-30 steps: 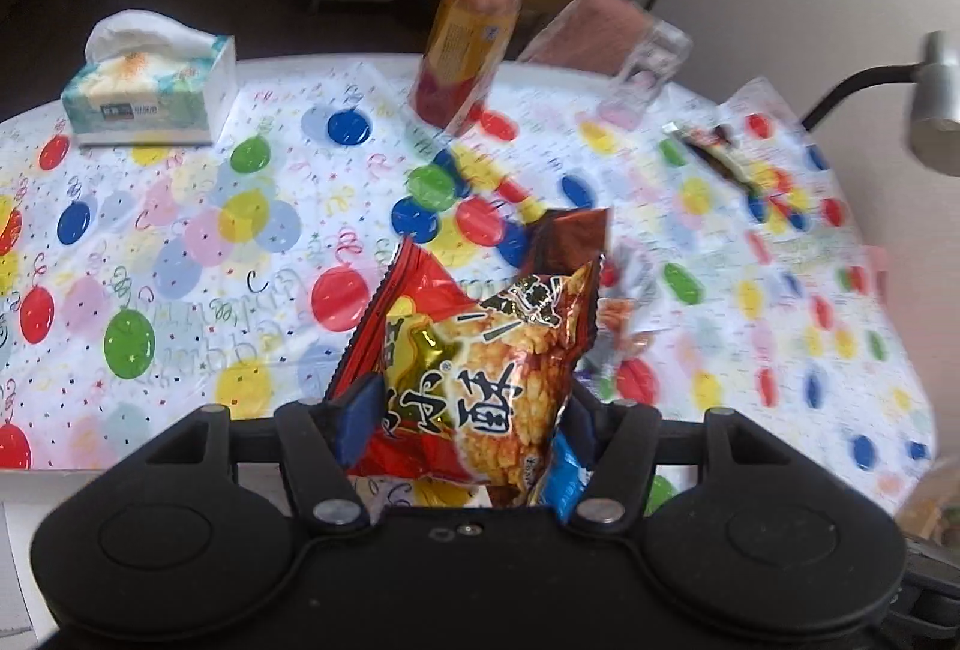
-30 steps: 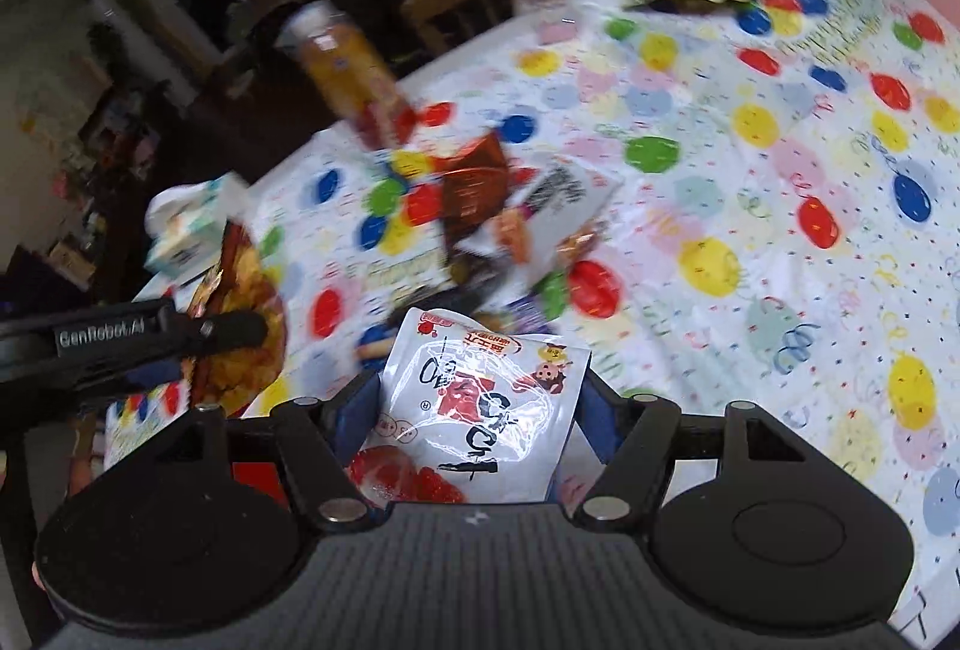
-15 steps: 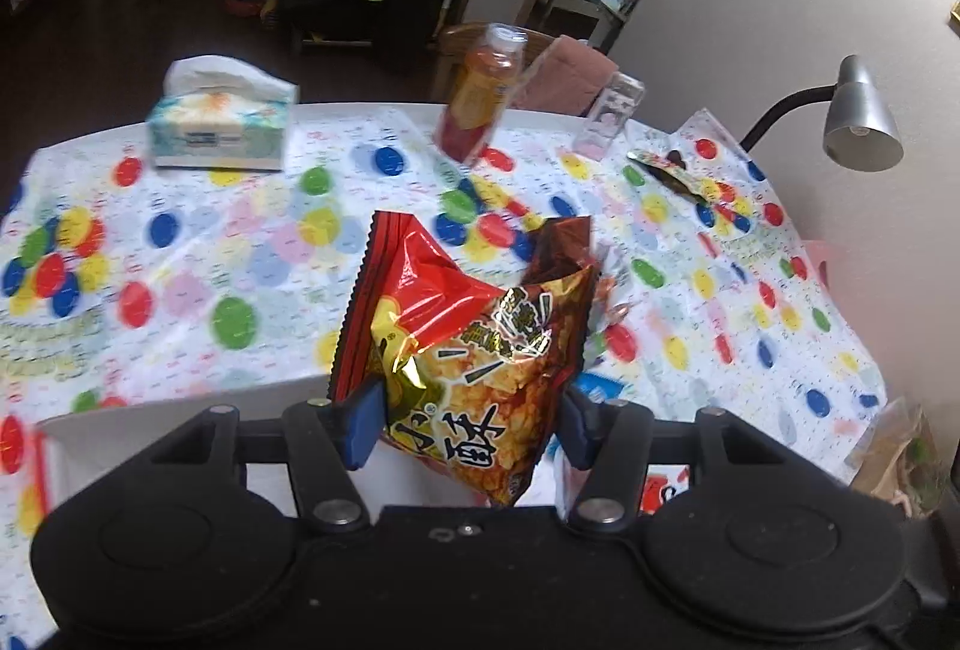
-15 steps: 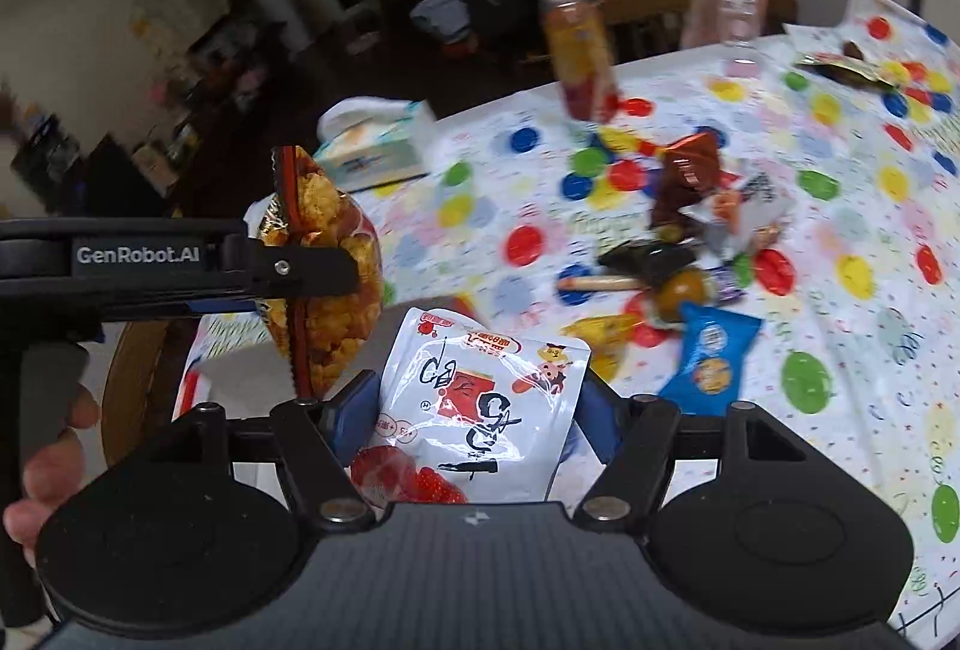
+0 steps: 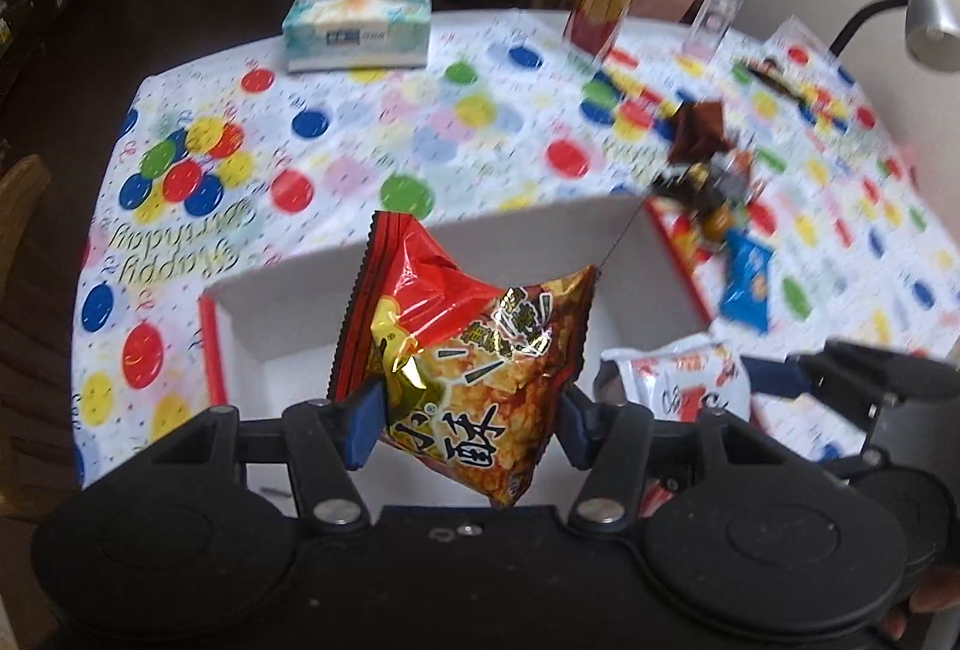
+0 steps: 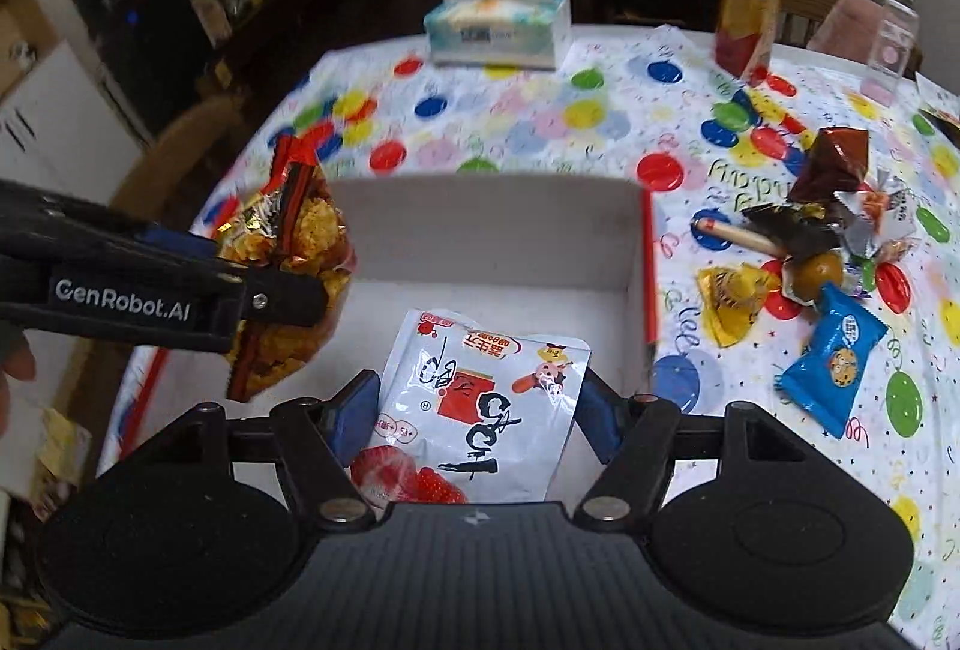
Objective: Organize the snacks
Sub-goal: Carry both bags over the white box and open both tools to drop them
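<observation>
Snack packets held: red-and-gold snack bag (image 5: 474, 380) in the left gripper (image 5: 468, 422); white pouch (image 6: 480, 404) in the right gripper (image 6: 474, 416).
Left jaws: closed on the lower sides of the red-and-gold snack bag, which hangs above the white box (image 5: 540, 254).
Right jaws: closed on the white pouch, held above the box interior, to the right of the left gripper.
White box: open-topped, red-edged, nothing lying on the part of its floor that shows; stands at the near edge of the table (image 6: 540, 110).
Loose snacks right of the box: blue cookie packet (image 6: 831, 356), yellow wrapper (image 6: 735, 296), brown packet (image 6: 834, 164), and mixed small wrappers in a heap.
Beyond the box, far side: tissue box (image 6: 498, 26).
Far right of the box: orange drink bottle (image 6: 747, 2), clear glass (image 6: 894, 44).
Table cover: balloon-print cloth.
</observation>
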The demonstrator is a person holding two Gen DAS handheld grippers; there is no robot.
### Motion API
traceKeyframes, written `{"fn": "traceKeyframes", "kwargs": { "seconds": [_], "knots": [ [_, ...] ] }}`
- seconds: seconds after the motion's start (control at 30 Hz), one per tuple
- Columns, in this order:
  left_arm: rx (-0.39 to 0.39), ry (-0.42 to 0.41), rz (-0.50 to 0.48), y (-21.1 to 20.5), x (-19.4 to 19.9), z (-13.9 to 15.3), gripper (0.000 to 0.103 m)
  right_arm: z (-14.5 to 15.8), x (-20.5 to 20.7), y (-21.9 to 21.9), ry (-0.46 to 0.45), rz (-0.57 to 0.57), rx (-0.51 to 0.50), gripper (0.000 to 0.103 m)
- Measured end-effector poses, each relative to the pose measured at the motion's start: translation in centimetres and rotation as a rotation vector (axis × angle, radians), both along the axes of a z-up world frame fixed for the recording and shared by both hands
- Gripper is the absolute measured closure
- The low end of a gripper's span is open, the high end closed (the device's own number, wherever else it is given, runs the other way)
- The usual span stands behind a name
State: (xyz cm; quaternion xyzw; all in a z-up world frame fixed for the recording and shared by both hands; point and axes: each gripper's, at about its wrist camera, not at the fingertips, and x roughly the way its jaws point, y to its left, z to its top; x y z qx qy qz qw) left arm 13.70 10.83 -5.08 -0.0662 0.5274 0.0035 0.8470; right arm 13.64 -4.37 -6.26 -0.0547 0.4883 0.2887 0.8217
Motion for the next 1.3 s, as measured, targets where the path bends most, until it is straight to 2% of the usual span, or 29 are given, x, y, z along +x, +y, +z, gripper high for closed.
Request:
{"fn": "traceKeyframes", "kwargs": {
  "seconds": [0.13,0.33,0.83,1.0,1.13,1.3],
  "knots": [
    [0.038,0.037,-0.019,0.4,-0.5,-1.6,0.048,-1.4,-0.3,1.0,-0.005,0.027,-0.056,0.034],
    [0.059,0.08,-0.037,0.3,-0.8,-3.6,0.048,-2.5,-0.6,1.5,-0.01,0.031,-0.084,0.034],
    [0.031,0.136,-0.008,1.1,-0.7,-6.6,0.045,-4.0,-0.5,2.3,-0.02,0.043,-0.162,0.031],
    [0.016,0.098,0.007,1.4,-0.7,-5.9,0.037,-2.9,-0.8,2.1,-0.067,0.053,-0.13,0.032],
    [0.003,0.056,0.01,1.3,-1.0,-4.7,0.026,-2.0,-0.9,1.6,-0.079,0.046,-0.11,0.032],
    [-0.01,-0.002,0.015,1.1,-1.5,-2.9,0.022,-0.6,-1.2,0.4,-0.087,0.037,-0.066,0.032]
  ]
}}
